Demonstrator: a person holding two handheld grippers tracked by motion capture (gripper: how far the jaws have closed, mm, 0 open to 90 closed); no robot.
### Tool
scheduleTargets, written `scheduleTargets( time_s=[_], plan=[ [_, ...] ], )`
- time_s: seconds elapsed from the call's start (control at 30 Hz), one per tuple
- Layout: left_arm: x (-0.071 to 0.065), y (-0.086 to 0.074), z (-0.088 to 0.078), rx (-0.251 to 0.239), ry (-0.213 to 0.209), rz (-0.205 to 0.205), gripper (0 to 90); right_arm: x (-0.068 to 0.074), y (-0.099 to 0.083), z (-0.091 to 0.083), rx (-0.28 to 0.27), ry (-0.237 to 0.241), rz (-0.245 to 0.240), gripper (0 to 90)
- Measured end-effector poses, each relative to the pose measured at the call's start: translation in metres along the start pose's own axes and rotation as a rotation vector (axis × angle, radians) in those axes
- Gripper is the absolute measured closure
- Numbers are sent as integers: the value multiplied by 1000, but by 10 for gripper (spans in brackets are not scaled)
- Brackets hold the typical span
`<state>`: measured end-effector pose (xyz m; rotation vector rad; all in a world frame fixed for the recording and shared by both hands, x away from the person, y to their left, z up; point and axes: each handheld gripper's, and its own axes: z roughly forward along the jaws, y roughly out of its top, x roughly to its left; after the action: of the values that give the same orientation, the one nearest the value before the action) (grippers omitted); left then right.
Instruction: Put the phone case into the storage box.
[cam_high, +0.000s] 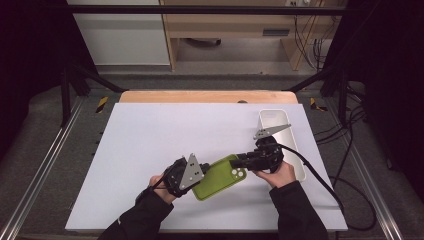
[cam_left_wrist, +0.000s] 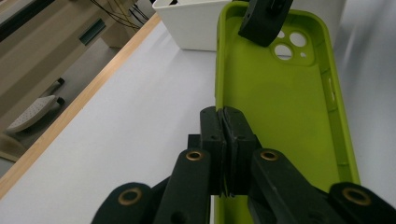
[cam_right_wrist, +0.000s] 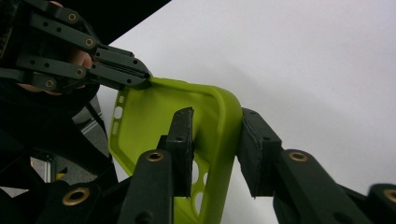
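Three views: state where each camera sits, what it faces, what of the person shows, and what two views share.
High view: above the person's side, facing forward and down on the table; forearms and both hands show.
Left gripper view: rides the left claw, looking along the green phone case toward the white bin.
Right gripper view: rides the right claw, facing the left hand.
Shared: both gripper views show the case.

Lime-green phone case (cam_high: 218, 177), plain all over, no pattern. Both claws, left claw (cam_left_wrist: 224, 140) and right claw (cam_right_wrist: 215, 154), are matt black with brass-coloured rivets. The surface (cam_high: 165, 135) is a flat pale grey-white, edged in light wood at the far side. White tray (cam_high: 295, 150), unmarked. Black sleeves (cam_high: 145, 220).
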<state>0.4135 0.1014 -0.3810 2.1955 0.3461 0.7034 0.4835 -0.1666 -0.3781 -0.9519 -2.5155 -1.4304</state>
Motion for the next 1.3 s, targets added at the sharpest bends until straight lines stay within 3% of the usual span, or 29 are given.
scheduleTargets(
  time_s=[0.4, 0.93, 1.3],
  plan=[
    [-2, -2, 1, 15, 6, 24, 877, 0, 1, -3, 12, 30, 23, 781],
    [-4, -2, 5, 28, -5, 39, 876, 2, 0, -4, 49, 7, 14, 791],
    [-4, -2, 10, 27, -26, 11, 853, 4, 0, -8, 39, -17, -2, 794]
  ],
)
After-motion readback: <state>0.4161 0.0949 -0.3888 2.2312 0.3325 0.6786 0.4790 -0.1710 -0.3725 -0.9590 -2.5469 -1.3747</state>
